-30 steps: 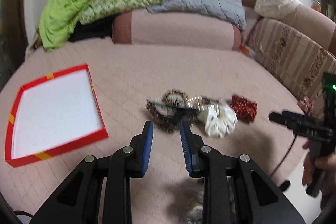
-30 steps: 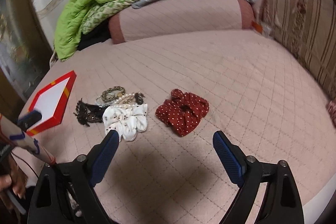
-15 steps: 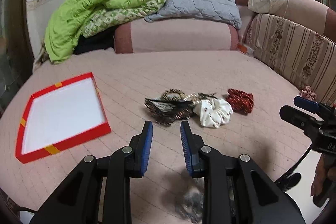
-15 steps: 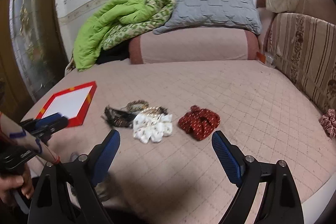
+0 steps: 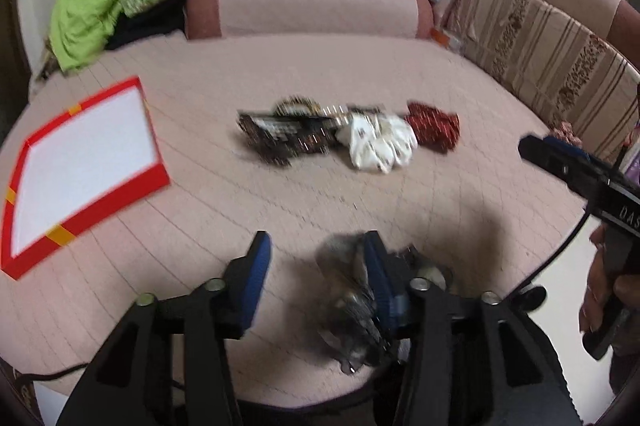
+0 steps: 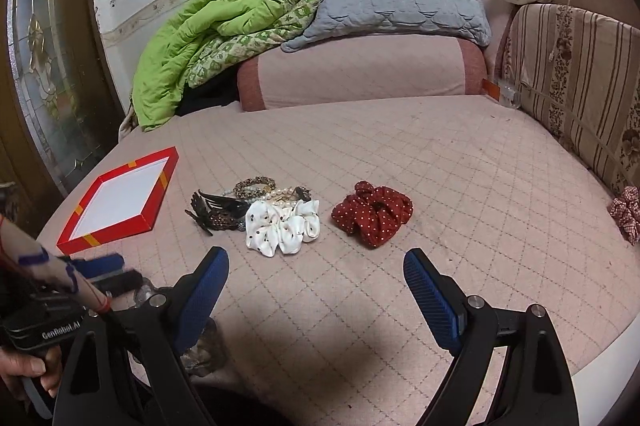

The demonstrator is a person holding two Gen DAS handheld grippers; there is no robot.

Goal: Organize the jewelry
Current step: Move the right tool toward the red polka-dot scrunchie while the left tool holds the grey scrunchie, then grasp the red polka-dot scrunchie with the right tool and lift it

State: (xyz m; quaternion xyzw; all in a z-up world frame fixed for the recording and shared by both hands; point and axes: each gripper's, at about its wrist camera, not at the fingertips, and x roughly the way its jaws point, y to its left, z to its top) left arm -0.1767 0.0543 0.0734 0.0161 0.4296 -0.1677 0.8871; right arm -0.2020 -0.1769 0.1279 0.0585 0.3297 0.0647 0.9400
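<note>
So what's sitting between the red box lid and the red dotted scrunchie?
In the right wrist view, a dark hair claw, some bead bracelets behind it, then a white dotted scrunchie lie between the red box lid and the red dotted scrunchie.

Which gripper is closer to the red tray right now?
Left. The left gripper sits just right of the red tray; the right gripper is farther right, before the scrunchies.

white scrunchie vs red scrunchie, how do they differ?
Colour: the white scrunchie is cream with dark dots; the red scrunchie is dark red with white dots.
Position: the white scrunchie touches the heap of beads and clips; the red scrunchie lies apart, to its right.
Both are dotted fabric, lying on the pink quilted cover.
</note>
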